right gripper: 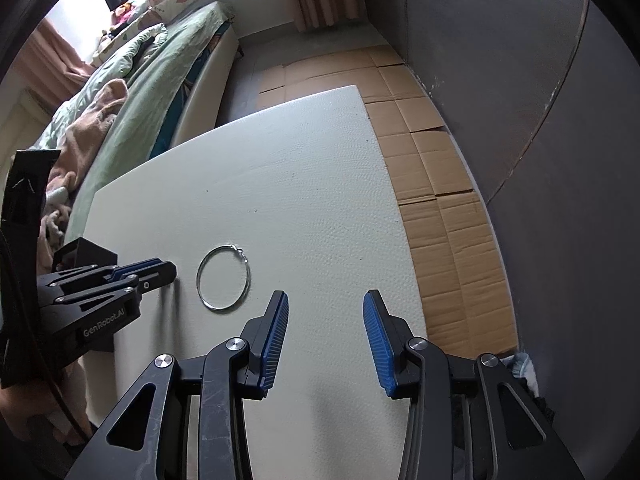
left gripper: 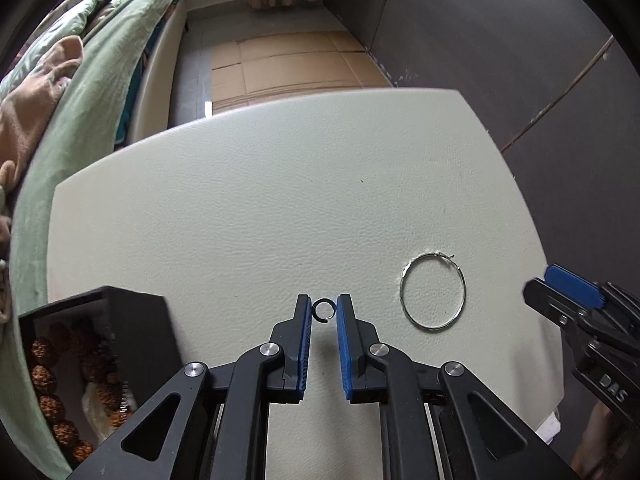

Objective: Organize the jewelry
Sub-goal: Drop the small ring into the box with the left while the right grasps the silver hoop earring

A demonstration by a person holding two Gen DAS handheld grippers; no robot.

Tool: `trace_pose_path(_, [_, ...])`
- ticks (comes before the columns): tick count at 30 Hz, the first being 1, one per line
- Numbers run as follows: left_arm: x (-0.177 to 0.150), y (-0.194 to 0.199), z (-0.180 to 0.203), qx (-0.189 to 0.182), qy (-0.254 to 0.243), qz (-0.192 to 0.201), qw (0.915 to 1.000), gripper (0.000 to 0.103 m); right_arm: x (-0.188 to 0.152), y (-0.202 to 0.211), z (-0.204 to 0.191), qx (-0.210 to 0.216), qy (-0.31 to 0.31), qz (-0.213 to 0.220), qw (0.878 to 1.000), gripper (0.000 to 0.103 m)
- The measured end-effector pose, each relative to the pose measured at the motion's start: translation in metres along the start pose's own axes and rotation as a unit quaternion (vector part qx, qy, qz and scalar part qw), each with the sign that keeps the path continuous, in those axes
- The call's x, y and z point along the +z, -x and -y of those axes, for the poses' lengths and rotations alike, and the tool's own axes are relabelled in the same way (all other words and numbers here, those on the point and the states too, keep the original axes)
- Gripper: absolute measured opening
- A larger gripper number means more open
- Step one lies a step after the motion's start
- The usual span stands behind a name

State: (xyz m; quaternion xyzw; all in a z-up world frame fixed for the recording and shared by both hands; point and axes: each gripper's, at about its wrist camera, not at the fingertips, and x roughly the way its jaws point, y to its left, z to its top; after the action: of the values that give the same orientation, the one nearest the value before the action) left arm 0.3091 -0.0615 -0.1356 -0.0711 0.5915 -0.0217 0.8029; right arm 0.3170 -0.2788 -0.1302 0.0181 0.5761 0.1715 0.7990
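Note:
A small dark open ring (left gripper: 323,310) lies on the cream table (left gripper: 280,200), and my left gripper (left gripper: 324,312) pinches it between its blue pad tips. A thin silver hoop (left gripper: 433,291) lies flat to the right of it, also seen as the hoop (right gripper: 223,277) in the right wrist view. My right gripper (right gripper: 325,312) stands open over bare table, just right of the hoop, with nothing between its fingers. Its tip (left gripper: 560,288) shows at the right edge of the left wrist view. From the right wrist view the left gripper (right gripper: 160,272) appears side-on, left of the hoop.
A black open box (left gripper: 100,340) holding brown beaded jewellery stands at the table's near left corner, and shows as the box (right gripper: 84,254) behind the left gripper. A bed with green bedding (left gripper: 80,100) runs along the left. Cardboard (right gripper: 440,200) covers the floor beyond the table's right edge.

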Motion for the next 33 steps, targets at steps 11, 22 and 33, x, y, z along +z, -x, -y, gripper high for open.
trace_pose_path(11, [0.001,0.069,-0.051,-0.023,0.03,0.059,0.9976,0.013,0.034,-0.028,-0.052,-0.038,0.149,-0.04,0.987,0.029])
trace_pose_path(22, [-0.021,0.099,-0.099,-0.036,0.071,0.086,0.9931,0.013,0.037,-0.056,-0.088,-0.067,0.24,-0.092,0.964,0.024])
trace_pose_path(33, [-0.037,0.097,-0.128,-0.048,0.098,0.075,0.9912,0.013,0.046,-0.055,-0.094,-0.048,0.233,-0.126,0.963,0.004])
